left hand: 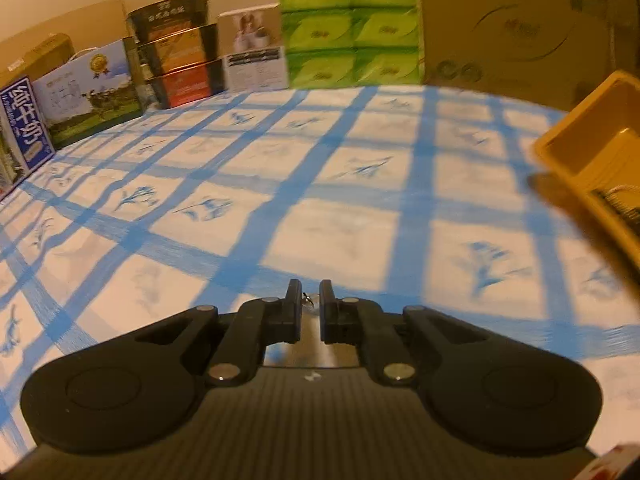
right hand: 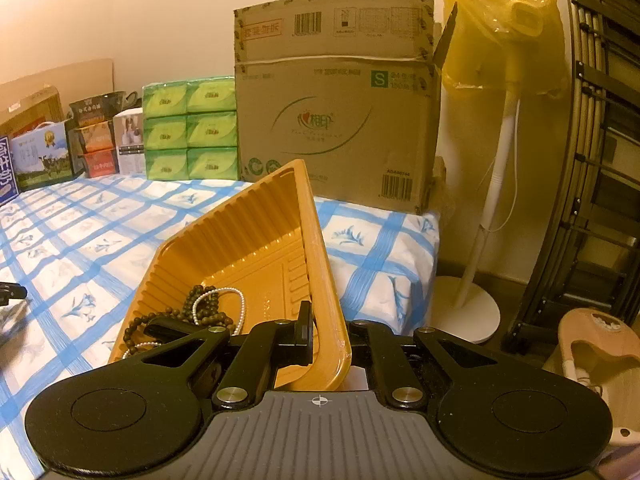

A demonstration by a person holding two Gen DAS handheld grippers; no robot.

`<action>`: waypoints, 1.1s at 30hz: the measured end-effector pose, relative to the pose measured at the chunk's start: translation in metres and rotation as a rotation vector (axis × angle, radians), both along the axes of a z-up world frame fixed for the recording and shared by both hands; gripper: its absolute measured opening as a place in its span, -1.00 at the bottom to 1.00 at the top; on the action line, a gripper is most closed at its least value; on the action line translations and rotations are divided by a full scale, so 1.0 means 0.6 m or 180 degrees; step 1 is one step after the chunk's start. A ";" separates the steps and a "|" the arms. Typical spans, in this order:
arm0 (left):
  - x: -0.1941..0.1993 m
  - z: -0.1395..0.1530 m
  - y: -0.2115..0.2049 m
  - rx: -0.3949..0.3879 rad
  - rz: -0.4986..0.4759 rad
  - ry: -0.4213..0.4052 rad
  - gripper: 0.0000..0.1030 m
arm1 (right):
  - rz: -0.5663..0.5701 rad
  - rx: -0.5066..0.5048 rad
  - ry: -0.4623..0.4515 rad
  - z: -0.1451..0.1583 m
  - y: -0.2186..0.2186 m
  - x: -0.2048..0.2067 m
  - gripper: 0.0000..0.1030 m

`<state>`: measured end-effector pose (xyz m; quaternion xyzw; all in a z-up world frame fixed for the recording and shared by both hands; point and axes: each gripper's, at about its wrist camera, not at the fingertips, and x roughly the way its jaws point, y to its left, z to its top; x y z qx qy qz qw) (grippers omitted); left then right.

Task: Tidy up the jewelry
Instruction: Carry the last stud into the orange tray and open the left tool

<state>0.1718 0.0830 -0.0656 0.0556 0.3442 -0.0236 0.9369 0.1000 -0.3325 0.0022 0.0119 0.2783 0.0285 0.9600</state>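
- The left gripper (left hand: 310, 294) points down at the tablecloth (left hand: 320, 184); its black jaws are drawn close together, with only a narrow slot between them.
- In that slot sits a small metal ring-like piece (left hand: 307, 298), perhaps an earring or a clasp; it is too small to name for sure, and whether the pads actually press on it cannot be told.
- The right gripper (right hand: 330, 330) is pinched onto the near rim of a yellow plastic tray (right hand: 248, 240), one finger inside the wall, the other outside it.
- The tray is tilted, its far corner raised above the cloth.
- Inside the tray, at its low near end, lie a dark wooden bead strand (right hand: 200, 308) and a white pearl strand (right hand: 240, 300), tangled together just beside the inner finger.
- In the left wrist view the same tray (left hand: 592, 140) shows at the right edge, well apart from the left gripper.
- The cloth is white with a blue check and blue flower prints.
- Along the wall at the back stand green tissue packs (left hand: 348, 28), a large cardboard box (right hand: 336, 120), stacked dark tins (left hand: 176, 48) and milk cartons (left hand: 84, 92).
- To the right of the table stands a white floor fan stand (right hand: 492, 208) with a yellow plastic bag (right hand: 500, 20) over its head.
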 end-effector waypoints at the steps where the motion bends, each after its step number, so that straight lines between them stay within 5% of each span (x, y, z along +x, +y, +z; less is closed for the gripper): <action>1: -0.006 0.007 -0.010 -0.0047 -0.0040 -0.0011 -0.87 | 0.0009 0.0006 -0.0002 -0.001 -0.001 0.000 -0.86; 12: -0.070 0.089 -0.236 -0.0638 -0.1055 -0.0107 -0.86 | 0.0111 0.0230 0.0031 -0.013 -0.039 0.004 -0.86; 18: -0.063 0.108 -0.334 -0.0701 -0.1398 -0.0092 -0.85 | 0.0109 0.0406 0.0062 -0.023 -0.058 0.009 -0.86; 20: -0.061 0.104 -0.356 -0.0710 -0.1446 -0.0017 -0.67 | 0.0123 0.0463 0.0075 -0.025 -0.065 0.011 -0.86; 22: -0.063 0.101 -0.364 -0.0698 -0.1475 -0.0051 -0.44 | 0.0139 0.0543 0.0092 -0.028 -0.075 0.014 -0.86; 33: -0.096 0.095 -0.251 -0.0510 -0.0750 -0.0037 -0.44 | 0.0244 0.1259 0.0351 -0.073 -0.162 0.080 -0.85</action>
